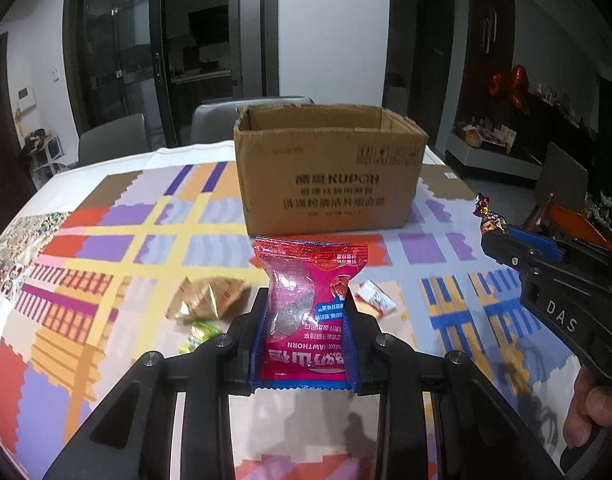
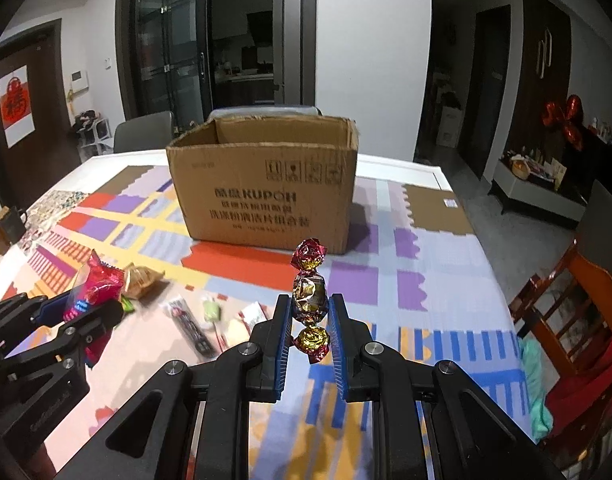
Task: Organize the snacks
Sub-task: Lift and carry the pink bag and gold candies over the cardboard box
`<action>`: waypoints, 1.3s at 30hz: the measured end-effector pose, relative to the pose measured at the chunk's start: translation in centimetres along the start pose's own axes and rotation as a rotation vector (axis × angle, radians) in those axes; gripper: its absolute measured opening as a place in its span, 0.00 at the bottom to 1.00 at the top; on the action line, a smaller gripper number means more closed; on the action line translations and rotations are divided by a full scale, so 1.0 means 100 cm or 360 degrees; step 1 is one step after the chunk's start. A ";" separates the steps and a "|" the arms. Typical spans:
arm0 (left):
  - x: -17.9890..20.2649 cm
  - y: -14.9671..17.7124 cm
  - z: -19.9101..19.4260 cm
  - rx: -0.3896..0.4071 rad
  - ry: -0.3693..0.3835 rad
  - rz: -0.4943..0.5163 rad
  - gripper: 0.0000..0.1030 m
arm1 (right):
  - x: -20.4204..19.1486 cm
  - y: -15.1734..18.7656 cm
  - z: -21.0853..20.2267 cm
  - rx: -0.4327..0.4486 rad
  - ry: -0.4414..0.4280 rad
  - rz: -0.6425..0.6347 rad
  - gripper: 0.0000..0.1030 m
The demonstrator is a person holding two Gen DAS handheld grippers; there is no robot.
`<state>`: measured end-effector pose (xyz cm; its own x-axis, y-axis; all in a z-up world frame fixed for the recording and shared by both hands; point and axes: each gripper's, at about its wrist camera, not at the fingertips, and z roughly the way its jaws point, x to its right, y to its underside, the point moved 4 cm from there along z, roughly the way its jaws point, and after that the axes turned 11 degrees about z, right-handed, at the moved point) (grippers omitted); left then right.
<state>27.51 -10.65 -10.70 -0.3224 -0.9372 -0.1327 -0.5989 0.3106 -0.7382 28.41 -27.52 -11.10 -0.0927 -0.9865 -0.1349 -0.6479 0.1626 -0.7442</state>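
Note:
My left gripper point(image 1: 305, 304) is shut on a pink hawthorn snack packet point(image 1: 306, 312) and holds it above the table, in front of the open cardboard box point(image 1: 326, 184). My right gripper point(image 2: 310, 304) is shut on a gold and red foil-wrapped candy point(image 2: 310, 292), also held up before the box point(image 2: 266, 196). The right gripper and its candy point(image 1: 488, 216) show at the right of the left wrist view. The left gripper with the pink packet point(image 2: 94, 288) shows at the left of the right wrist view.
Loose snacks lie on the patterned tablecloth point(image 2: 386, 280): a gold packet point(image 1: 210, 298), green candies point(image 1: 198, 332), a white and red wrapper point(image 1: 376, 298), a dark stick packet point(image 2: 190, 324), a pale green sweet point(image 2: 211, 310). A mug point(image 2: 12, 224) stands far left. An orange chair point(image 2: 578, 300) is right.

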 end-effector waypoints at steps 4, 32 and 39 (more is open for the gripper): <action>-0.006 -0.012 -0.002 0.0023 -0.0023 0.0012 0.31 | -0.006 -0.013 -0.002 0.0031 -0.0005 -0.0016 0.19; -0.030 -0.091 0.007 0.0185 -0.0034 0.0047 0.31 | -0.017 -0.084 -0.004 0.0195 -0.0004 -0.0041 0.19; -0.035 -0.108 0.011 0.0217 -0.0025 0.0067 0.31 | -0.017 -0.100 -0.005 0.0240 0.0007 -0.0041 0.19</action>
<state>35.88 -10.84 -2.98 -0.3327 -0.9266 -0.1751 -0.4795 0.3261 -0.8147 34.63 -27.43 -3.09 -0.0814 -0.9904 -0.1119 -0.5291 0.1380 -0.8373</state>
